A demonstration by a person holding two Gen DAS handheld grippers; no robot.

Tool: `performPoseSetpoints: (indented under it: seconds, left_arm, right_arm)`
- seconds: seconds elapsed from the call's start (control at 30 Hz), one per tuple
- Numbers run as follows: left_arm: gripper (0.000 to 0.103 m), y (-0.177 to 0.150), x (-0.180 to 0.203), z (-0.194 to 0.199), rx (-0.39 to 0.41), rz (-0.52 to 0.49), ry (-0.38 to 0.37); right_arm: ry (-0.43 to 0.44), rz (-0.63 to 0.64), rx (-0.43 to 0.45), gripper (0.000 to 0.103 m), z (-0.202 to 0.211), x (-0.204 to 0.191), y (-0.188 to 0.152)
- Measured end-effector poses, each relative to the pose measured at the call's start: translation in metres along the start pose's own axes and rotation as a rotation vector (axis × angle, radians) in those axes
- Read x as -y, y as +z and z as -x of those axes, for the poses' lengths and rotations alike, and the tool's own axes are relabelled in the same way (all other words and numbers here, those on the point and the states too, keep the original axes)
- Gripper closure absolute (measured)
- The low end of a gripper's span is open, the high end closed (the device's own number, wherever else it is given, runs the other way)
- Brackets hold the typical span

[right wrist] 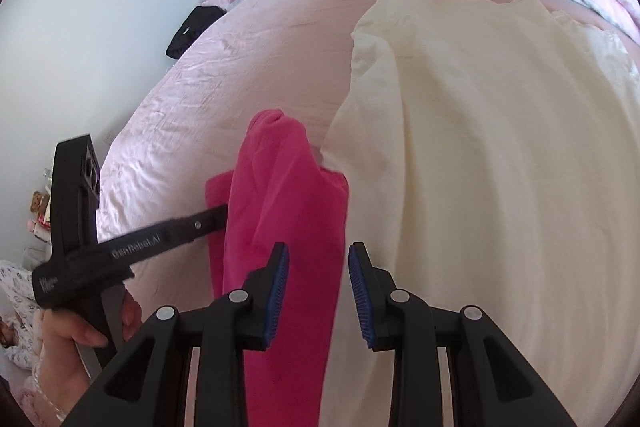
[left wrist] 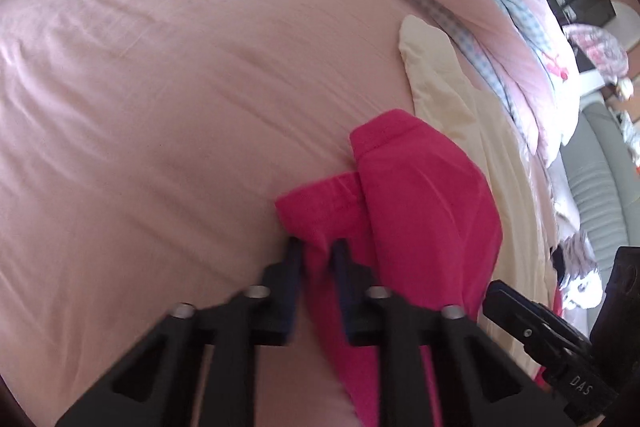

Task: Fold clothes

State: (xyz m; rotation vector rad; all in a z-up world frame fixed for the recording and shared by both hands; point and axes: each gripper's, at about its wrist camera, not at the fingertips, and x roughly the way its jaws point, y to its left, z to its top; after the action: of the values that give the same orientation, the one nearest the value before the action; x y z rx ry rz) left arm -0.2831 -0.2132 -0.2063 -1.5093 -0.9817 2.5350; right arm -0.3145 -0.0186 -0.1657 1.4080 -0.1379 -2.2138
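Between my left tongs (left wrist: 318, 247) sits clamped pink cloth (left wrist: 420, 195); my right tongs (right wrist: 318, 259) hover apart beside it.

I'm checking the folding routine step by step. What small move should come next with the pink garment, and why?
Probably close the right gripper on the pink garment. Its pads are open with the cloth hanging between them, while the left gripper already pinches the other edge, so a second grip would let both lay it flat on the pink bedsheet.

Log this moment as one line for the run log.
left gripper: shut on red garment | right gripper: open over same garment | cream garment: beside, unfolded | surface: pink bedsheet
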Motion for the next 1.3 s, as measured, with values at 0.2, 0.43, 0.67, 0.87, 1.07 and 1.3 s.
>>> performPoseSetpoints:
  seconds: [0.2,0.43,0.67,0.87,1.07,1.3]
  left_arm:
    - [0.101,0.003,0.011,0.014,0.058,-0.026,-0.014]
    - [0.101,0.008,-0.007,0.052,0.163,0.009,0.082]
    - [0.101,-0.004,-0.032,0.064,0.117,0.042,0.168]
    - [0.097,-0.001,-0.053,0.042,0.024,0.057,0.202]
    - [0.086,0.030,-0.033,0.072,0.222,-0.033,0.220]
    - [0.086,0.073,-0.015,0.029,0.156,-0.005,-0.032]
  right_arm:
    - [-0.043,0.033,0.003,0.072,-0.013,-0.012,0.011]
    - [-0.042,0.035,0.012,0.072,-0.014,-0.019,0.017]
    - [-0.067,0.175,-0.029,0.069,-0.036,-0.044,0.018]
    - [-0.153,0.239,-0.034,0.069,-0.061,-0.047,0.020]
    - [-0.112,0.274,0.060,0.069,-0.029,-0.067,0.036]
    - [-0.041,0.190,-0.031,0.069,-0.075,-0.059,0.053]
